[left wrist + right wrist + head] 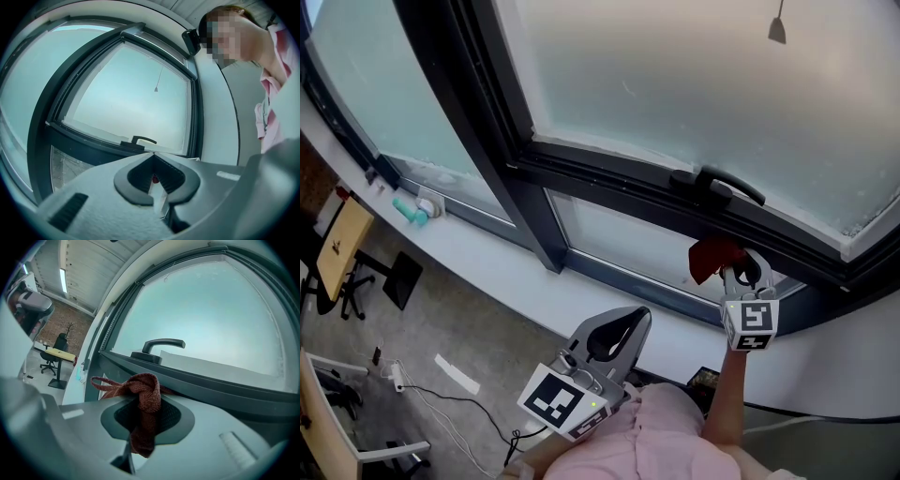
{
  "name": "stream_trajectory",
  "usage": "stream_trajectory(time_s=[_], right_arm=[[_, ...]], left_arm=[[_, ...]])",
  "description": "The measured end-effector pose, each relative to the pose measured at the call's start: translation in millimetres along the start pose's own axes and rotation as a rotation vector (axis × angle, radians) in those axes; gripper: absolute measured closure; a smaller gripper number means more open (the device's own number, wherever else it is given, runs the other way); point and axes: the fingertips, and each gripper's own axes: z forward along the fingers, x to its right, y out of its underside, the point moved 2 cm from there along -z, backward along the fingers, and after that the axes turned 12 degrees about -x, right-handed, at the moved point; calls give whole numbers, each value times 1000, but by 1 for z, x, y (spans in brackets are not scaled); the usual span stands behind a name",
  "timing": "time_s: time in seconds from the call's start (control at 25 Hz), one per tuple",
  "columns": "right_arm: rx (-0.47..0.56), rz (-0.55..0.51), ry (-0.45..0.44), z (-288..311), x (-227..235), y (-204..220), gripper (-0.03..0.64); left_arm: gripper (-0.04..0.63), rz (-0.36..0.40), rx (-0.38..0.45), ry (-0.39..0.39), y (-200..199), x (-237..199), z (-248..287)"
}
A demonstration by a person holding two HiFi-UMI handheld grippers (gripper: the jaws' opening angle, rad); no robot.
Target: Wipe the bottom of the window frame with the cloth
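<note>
In the head view my right gripper (735,266) is shut on a dark red knitted cloth (711,256) and holds it up against the dark bottom bar of the window frame (619,187), just below the black window handle (729,186). The right gripper view shows the cloth (146,397) bunched between the jaws of that gripper (144,405), a loose strand hanging left, with the frame bar (215,386) and handle (161,345) close ahead. My left gripper (637,319) is shut on nothing, lower and nearer my body; its own view (152,156) looks at the window from farther back.
A white sill (492,255) runs under the window, with a teal object (411,212) on it at the left. A wooden desk and office chair (339,251) stand at the far left, and cables (441,398) lie on the floor. A blind-cord pendant (777,28) hangs before the glass.
</note>
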Motion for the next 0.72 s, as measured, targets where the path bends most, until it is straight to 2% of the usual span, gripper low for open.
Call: stream_trajectory(time_s=[0.36, 0.72], right_arm=[[-11, 4, 13, -4, 15, 9, 549], [-7, 17, 32, -16, 17, 12, 549]], left_arm=[[597, -4, -1, -6, 2, 5, 7], [597, 3, 13, 21, -2, 14, 2]])
